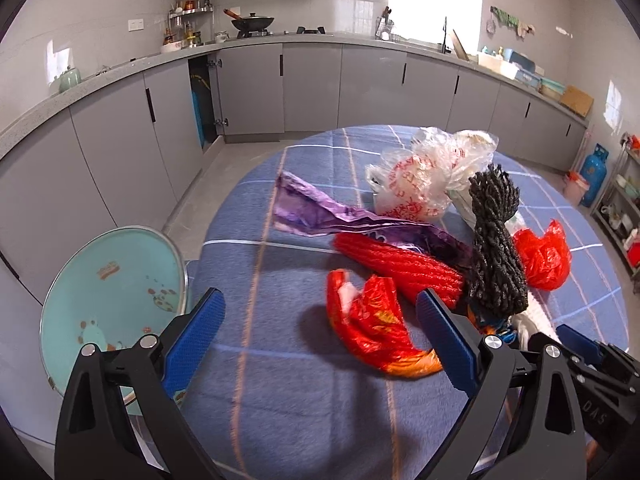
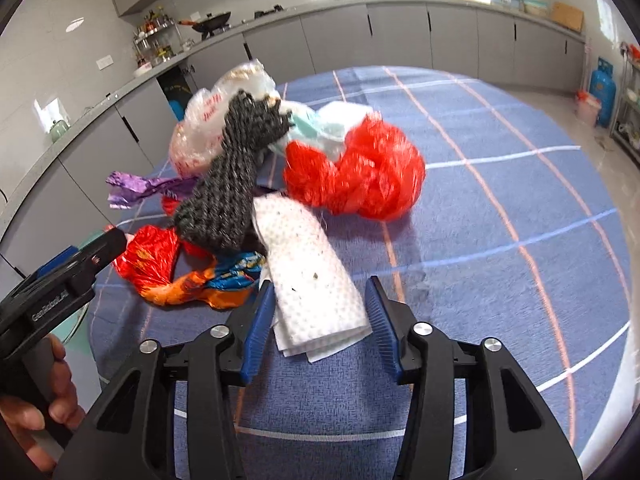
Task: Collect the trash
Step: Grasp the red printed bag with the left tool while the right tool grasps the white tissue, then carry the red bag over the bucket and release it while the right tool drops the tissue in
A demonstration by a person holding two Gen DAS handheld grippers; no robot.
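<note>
Trash lies heaped mid-tabletop on the blue checked cloth (image 1: 280, 400), loose enough for piece-by-piece picking: a crumpled red wrapper (image 1: 372, 332) nearest the left edge, a white paper towel (image 2: 316, 292) toward the near edge, a dark knitted bundle (image 2: 236, 184) leaning over the pile. Beyond the left edge waits a teal bin (image 1: 108, 300), probably the destination. Left gripper (image 1: 320, 340) tilts downward, jaws spread wide, empty, short of the wrapper. Right gripper (image 2: 320, 320) also slopes down, half-spread jaws straddling the towel; whether the pads press it is unclear.
</note>
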